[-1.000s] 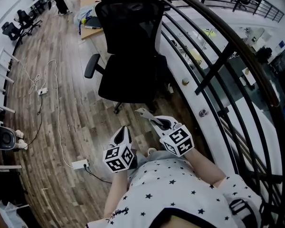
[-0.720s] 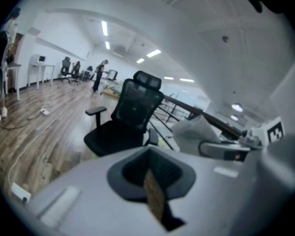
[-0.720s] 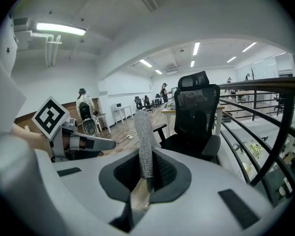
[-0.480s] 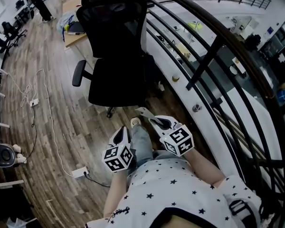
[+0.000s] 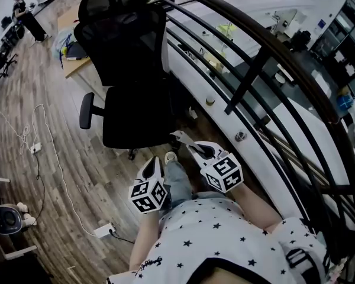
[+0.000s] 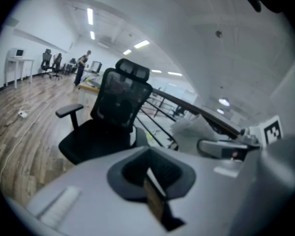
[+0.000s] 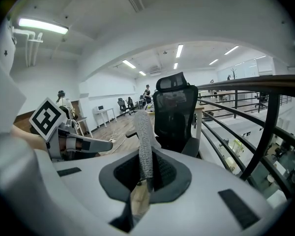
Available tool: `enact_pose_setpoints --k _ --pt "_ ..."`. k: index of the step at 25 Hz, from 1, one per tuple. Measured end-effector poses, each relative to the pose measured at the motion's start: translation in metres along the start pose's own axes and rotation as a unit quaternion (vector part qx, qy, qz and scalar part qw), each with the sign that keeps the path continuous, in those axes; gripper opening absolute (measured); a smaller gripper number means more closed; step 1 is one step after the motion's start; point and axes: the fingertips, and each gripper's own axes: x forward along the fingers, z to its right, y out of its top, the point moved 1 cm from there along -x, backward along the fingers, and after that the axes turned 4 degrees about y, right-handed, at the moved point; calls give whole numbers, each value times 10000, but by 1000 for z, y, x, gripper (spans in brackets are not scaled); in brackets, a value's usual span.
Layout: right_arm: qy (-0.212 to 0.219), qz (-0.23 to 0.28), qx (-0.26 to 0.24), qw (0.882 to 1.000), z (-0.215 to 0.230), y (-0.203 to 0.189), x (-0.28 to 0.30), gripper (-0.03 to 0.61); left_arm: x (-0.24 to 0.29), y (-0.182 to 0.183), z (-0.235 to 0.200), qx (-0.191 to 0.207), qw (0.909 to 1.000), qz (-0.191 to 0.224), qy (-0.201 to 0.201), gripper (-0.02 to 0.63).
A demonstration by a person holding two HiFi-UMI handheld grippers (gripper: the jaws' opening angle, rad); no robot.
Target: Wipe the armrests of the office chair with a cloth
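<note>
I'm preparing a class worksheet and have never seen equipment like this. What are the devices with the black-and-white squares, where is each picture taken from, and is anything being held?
There is no robot here. A person holds a two-jaw gripper in each hand, and the patterned cubes are part of those grippers. The head view comes from a camera on the person's head, looking down. The other two views come from cameras riding on each gripper, looking along its jaws. The left gripper is shut on nothing. The right gripper is shut on a grey cloth. Ahead, on the wooden floor, a black office chair stands beside a railing. Neither gripper touches the chair.
</note>
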Motion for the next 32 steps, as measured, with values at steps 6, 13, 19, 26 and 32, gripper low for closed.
enact_pose_setpoints --k 6,13,19,26,32 --pt "-214 -2 41 9998 35 25 34 26 44 29 -10 95 9997 -144 -164 8" --pt "-439 -125 89 9989 71 56 77 26 93 74 -24 172 9989 -279 -348 8" --pt "-646 -141 142 9977 105 76 108 26 130 100 -34 269 9975 -428 -491 8" --pt "-906 -206 125 9956 143 92 136 26 175 114 -43 369 9951 -655 -649 8" --pt "-1095 -363 56 9933 179 96 160 26 207 123 -48 377 9927 -832 -783 8"
